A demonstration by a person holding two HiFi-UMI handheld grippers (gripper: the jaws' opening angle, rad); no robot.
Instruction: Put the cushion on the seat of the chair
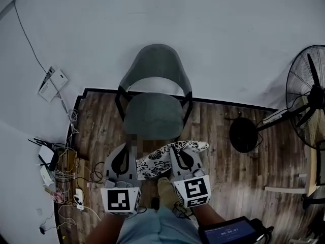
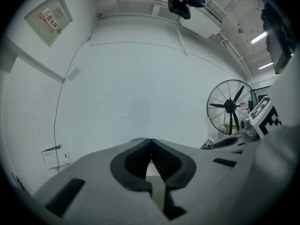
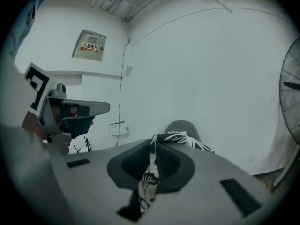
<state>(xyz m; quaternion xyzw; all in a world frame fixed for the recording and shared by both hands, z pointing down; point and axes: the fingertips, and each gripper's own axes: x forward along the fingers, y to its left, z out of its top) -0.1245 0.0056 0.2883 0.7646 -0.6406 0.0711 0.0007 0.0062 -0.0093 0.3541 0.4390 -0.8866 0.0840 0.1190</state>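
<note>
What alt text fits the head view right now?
The right tongs grip a patterned cushion just short of an empty grey chair by a white wall. The left tongs are alongside; a fan stands at right.

Legible text: none can be read with certainty.

1. Wall panel [image 3: 89, 46], high on the wall: a yellow-and-red label with a row of characters, too small to read.
2. Wall sheet [image 1: 51, 83], low on the wall by a hanging cable: printed lines, illegible.
3. Screen [image 1: 231, 233], at the head view's bottom edge: a row of pale digits, blurred.
4. Left marker cube [image 1: 121, 200] and right marker cube [image 1: 195, 188]: black-and-white coded squares.
</note>
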